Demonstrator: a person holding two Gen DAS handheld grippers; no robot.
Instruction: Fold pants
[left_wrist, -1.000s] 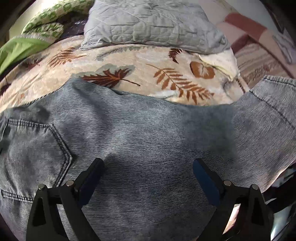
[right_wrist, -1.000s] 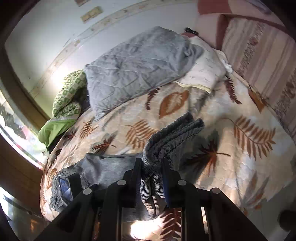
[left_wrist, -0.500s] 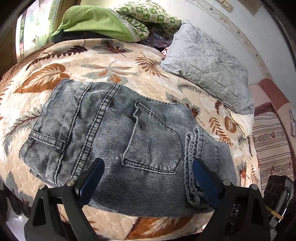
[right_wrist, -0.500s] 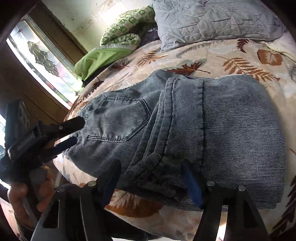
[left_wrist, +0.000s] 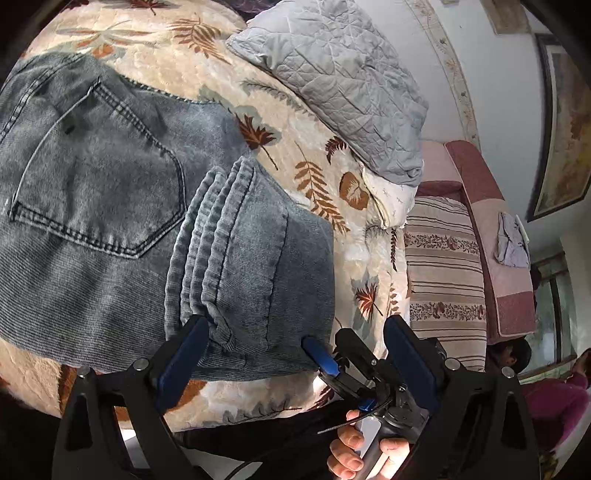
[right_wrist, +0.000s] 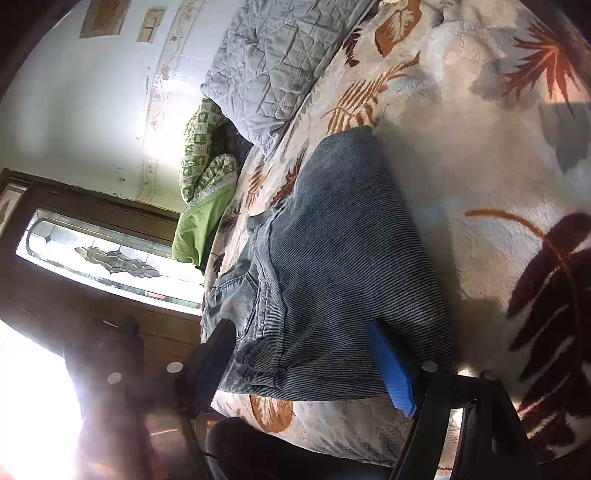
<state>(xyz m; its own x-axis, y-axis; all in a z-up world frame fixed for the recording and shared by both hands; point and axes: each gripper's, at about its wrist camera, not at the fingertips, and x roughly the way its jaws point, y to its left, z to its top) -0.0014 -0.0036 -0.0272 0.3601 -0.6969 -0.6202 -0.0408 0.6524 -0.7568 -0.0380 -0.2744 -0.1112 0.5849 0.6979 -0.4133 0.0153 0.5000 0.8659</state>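
The grey-blue jeans (left_wrist: 110, 206) lie folded on the leaf-print bed, with the leg ends (left_wrist: 236, 258) laid over the seat beside a back pocket. They also show in the right wrist view (right_wrist: 332, 266). My left gripper (left_wrist: 295, 339) is open and empty, hovering at the near edge of the folded jeans. My right gripper (right_wrist: 303, 350) is open and empty, with its jaws straddling the near edge of the fold. It also shows in the left wrist view (left_wrist: 343, 354), held by a hand.
A grey quilted pillow (left_wrist: 340, 81) lies at the head of the bed, with green bedding (right_wrist: 203, 192) beside it. A striped couch (left_wrist: 443, 266) stands to the right. The bed's front edge (left_wrist: 258, 402) is just below the grippers.
The right gripper let go of the leg ends, which now lie folded over the seat. Both grippers have drawn back to the near edge of the jeans, and both views swung right.
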